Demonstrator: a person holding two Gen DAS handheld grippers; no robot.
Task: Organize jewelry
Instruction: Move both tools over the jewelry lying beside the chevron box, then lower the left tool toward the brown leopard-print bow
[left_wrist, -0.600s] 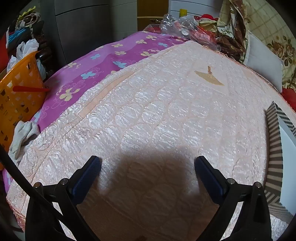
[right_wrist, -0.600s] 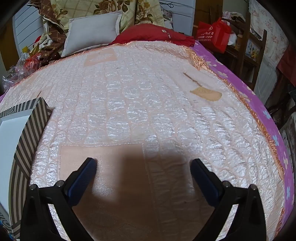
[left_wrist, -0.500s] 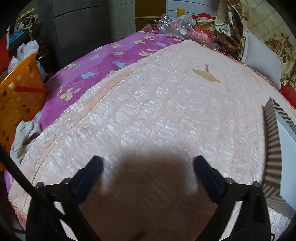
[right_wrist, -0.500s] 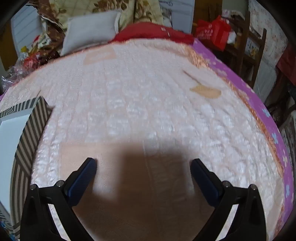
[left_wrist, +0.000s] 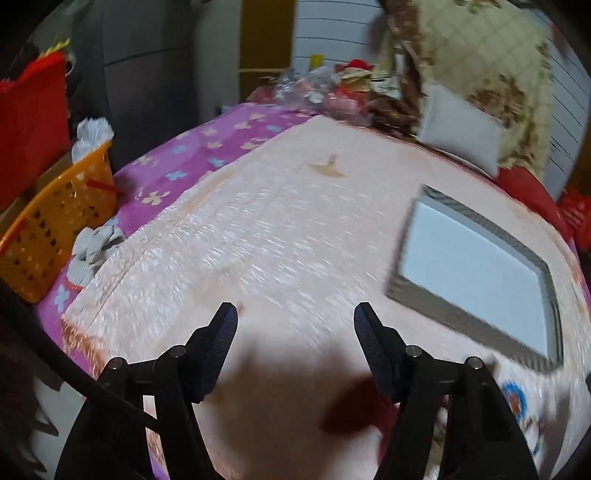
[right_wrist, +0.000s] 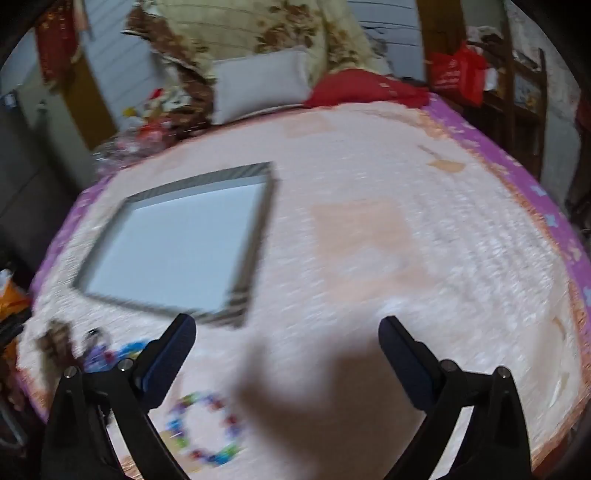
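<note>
- Both views are smeared with motion; reaching now for the beaded bracelet (right_wrist: 205, 428), which lies on the bed (right_wrist: 369, 240) just ahead and left of the right hand-held gripper (right_wrist: 286, 334), risks a missed pinch or a bead string flicked off the near edge.
- A second cluster of beads (right_wrist: 110, 352) sits right beside that gripper's left finger; a careless drop could snag or drag it.
- The quilted cover is soft and bumpy, so fingers pressing down could catch fabric instead of beads.
- The tray (right_wrist: 177, 236) lies ahead and left of the right gripper and ahead and right of the left hand-held gripper (left_wrist: 295, 321); nudging its rim could slide it.
- Both grippers stand wide with nothing between the fingers, the left a little narrower.
- Compared with half a second ago, both views have swung: the tray, then only a striped sliver at each frame's edge, is now in full view, and the beads, unseen then, have appeared.
</note>
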